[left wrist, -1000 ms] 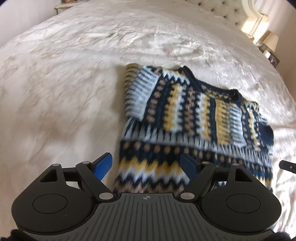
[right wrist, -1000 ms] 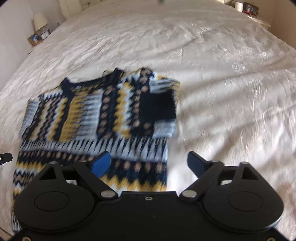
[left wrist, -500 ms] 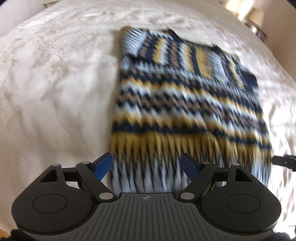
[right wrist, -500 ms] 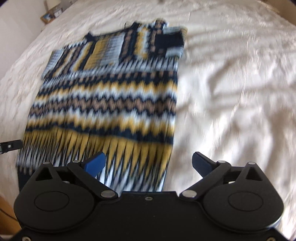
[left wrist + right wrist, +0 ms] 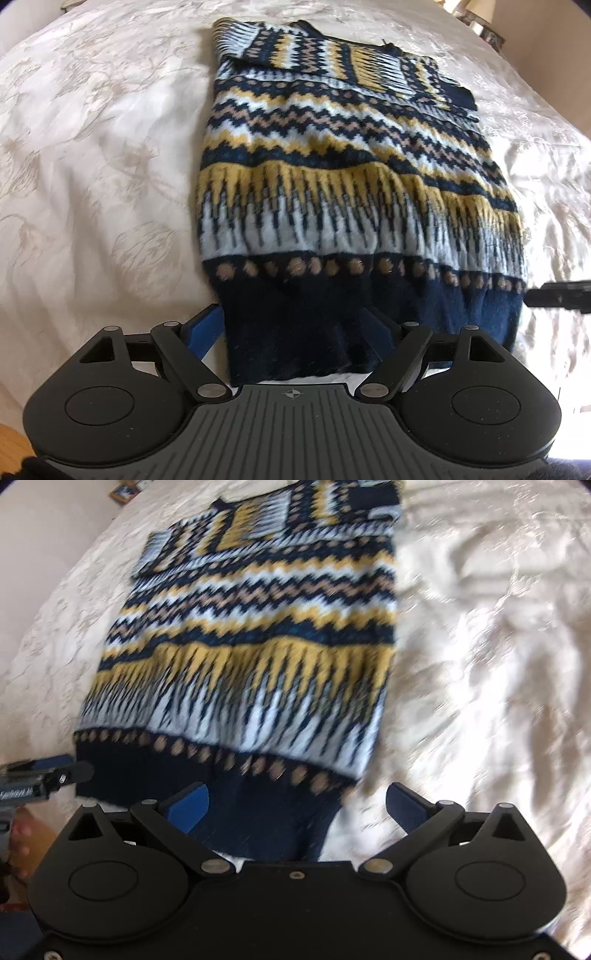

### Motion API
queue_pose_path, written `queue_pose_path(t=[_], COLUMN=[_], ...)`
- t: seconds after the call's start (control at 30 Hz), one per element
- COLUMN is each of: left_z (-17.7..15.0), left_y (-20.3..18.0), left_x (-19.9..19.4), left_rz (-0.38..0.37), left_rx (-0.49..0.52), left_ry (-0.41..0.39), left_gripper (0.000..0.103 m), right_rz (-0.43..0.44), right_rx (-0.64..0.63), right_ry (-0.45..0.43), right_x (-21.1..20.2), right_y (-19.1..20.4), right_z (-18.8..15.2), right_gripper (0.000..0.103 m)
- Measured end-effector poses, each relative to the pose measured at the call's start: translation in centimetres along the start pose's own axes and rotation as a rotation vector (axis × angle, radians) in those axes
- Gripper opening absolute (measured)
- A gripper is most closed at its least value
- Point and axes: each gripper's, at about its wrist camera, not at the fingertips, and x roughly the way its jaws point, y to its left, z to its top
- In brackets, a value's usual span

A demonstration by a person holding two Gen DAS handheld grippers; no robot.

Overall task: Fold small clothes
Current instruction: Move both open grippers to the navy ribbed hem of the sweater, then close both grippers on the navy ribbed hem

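A knitted sweater (image 5: 332,166) in navy, yellow, pale blue and tan zigzags lies flat on the bed, sleeves folded in over the chest at the far end. It also shows in the right wrist view (image 5: 258,635). Its navy hem (image 5: 295,339) hangs near the bed's front edge. My left gripper (image 5: 291,328) is open, its blue fingers astride the hem's left corner. My right gripper (image 5: 295,808) is open, astride the hem's right corner (image 5: 280,823). Each gripper's tip shows in the other's view: the right one (image 5: 557,297) and the left one (image 5: 48,775).
A cream embroidered bedspread (image 5: 92,147) covers the bed, wrinkled to the right of the sweater (image 5: 480,664). A lamp and small items (image 5: 480,18) stand on a far bedside table. Wooden floor (image 5: 11,446) shows below the bed's near edge.
Both grippers have pulled back from over the chest to the sweater's bottom hem and come lower. The hem now lies between the open fingers of each. The sweater has not moved.
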Motion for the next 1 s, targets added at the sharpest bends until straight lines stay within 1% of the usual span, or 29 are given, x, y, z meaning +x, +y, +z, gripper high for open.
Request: queue_pose_path(t=[0.17,0.27,0.37,0.47,0.53,0.6,0.67,0.73,0.8,0.87,0.93,0.97,1.0], left_z=[-0.5,-0.7,-0.6,-0.2,0.0,0.2,0.2,0.2,0.1,0.0,0.0,0.1,0.1], left_y=[1.0,0.9,0.5,0.0,0.1,0.1,0.0,0.1,0.4,0.6,0.6,0.6,0.5], left_x=[0.6,1.6,2.5,3.5,4.1,4.4,4.4,4.3,4.1,4.1,4.0,4.0,4.0], left_rz=[0.018,0.008,-0.023,-0.014,-0.012,-0.009,-0.011,-0.014,-0.018,-0.022,-0.012,-0.008,-0.012], left_rx=[-0.006,0.011,0.033,0.05,0.031,0.021,0.022,0.021,0.003,-0.022,-0.03,-0.03,-0.034], left_ry=[0.012,0.033,0.042,0.049,0.059,0.07,0.066,0.061,0.054,0.052,0.055,0.056,0.055], left_gripper=[0.08,0.08,0.08,0.08,0.08,0.08,0.079,0.079,0.075,0.073,0.07,0.068,0.059], right_rz=[0.028,0.03,0.033,0.036,0.046,0.056,0.068,0.065,0.059,0.046,0.043,0.045,0.048], right_rx=[-0.016,-0.018,-0.008,0.003,0.023,0.037,0.045,0.057,0.069,0.08,0.078,0.076,0.076], right_ry=[0.042,0.042,0.042,0.033,0.04,0.055,0.09,0.117,0.124,0.135,0.142,0.142,0.139], right_x=[1.2,1.8,2.3,2.7,3.1,3.5,3.9,4.2,4.4,4.4,4.6,4.6,4.5], right_y=[0.7,0.9,0.7,0.5,0.2,0.0,-0.1,-0.2,-0.2,-0.3,-0.3,-0.2,-0.2], right_z=[-1.4,-2.0,-2.2,-2.3,-2.2,-2.2,-2.1,-2.1,-2.1,-2.1,-2.0,-1.9,-1.9], right_gripper=[0.102,0.102,0.102,0.102,0.101,0.094,0.074,0.065,0.061,0.049,0.047,0.042,0.037])
